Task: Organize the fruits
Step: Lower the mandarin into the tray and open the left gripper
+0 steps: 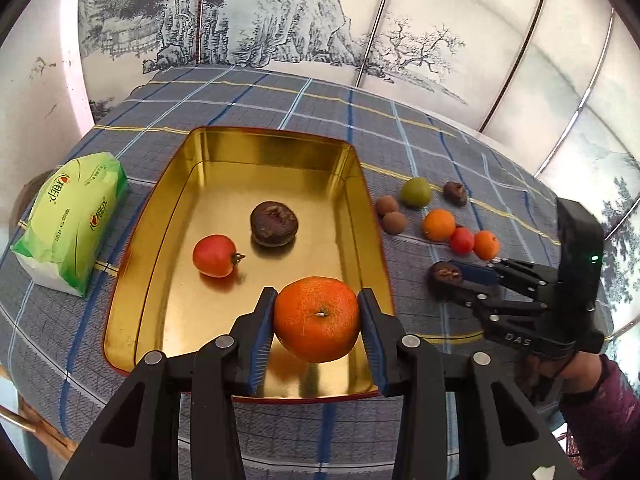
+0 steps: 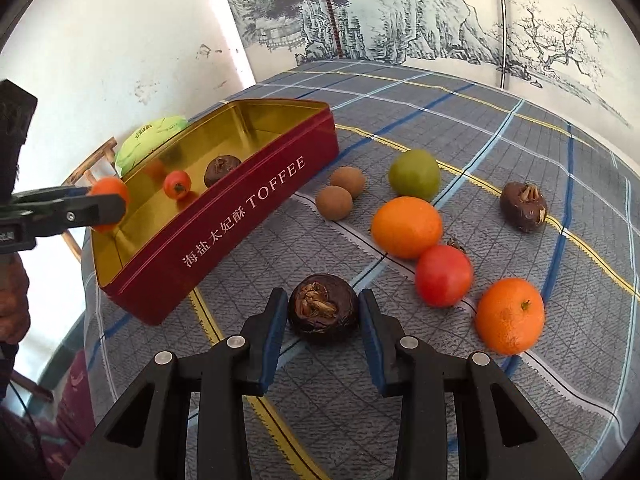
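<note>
Over the gold tin [image 1: 168,208], the left gripper [image 1: 316,320] is clamping an orange [image 1: 316,318]; beside it, the right gripper [image 2: 323,316] is squeezing 1 dark brown fruit [image 2: 322,314] on the tablecloth [image 2: 400,380].

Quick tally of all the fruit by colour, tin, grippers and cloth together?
Orange: 3
Red: 2
Dark brown: 3
Light brown: 2
Green: 1
Total: 11

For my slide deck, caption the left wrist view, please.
Left gripper holds an orange over the gold tin; right gripper clasps a dark fruit.
</note>
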`<control>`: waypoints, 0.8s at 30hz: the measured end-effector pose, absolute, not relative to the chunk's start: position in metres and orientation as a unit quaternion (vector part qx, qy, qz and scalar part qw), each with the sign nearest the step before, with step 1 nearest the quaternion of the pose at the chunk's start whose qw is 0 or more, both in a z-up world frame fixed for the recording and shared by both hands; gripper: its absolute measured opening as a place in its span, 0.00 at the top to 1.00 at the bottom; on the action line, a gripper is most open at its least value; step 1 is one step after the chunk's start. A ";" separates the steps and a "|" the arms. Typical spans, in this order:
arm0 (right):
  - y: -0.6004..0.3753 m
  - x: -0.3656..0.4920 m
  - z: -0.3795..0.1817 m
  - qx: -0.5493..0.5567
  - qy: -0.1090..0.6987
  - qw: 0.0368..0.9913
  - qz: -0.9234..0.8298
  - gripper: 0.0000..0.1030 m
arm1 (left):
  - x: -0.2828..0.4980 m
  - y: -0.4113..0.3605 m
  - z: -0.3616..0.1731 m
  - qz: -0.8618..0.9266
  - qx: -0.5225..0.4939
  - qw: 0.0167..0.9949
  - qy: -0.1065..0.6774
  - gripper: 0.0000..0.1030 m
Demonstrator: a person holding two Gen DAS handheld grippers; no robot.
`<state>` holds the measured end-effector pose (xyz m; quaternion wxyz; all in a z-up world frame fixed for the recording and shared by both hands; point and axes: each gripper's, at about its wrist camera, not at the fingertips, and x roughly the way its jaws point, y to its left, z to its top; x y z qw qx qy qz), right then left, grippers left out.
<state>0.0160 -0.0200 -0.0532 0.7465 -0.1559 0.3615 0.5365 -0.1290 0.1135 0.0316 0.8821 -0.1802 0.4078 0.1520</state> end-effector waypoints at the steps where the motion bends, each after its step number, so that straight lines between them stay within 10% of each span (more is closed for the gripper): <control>1: -0.020 0.016 -0.053 -0.157 0.361 0.747 0.536 0.64 | -0.128 0.114 0.029 0.157 -0.175 0.881 0.411 0.65; 24: -0.021 0.017 -0.054 -0.163 0.359 0.748 0.534 0.64 | -0.131 0.146 0.005 0.191 -0.170 0.866 0.429 0.64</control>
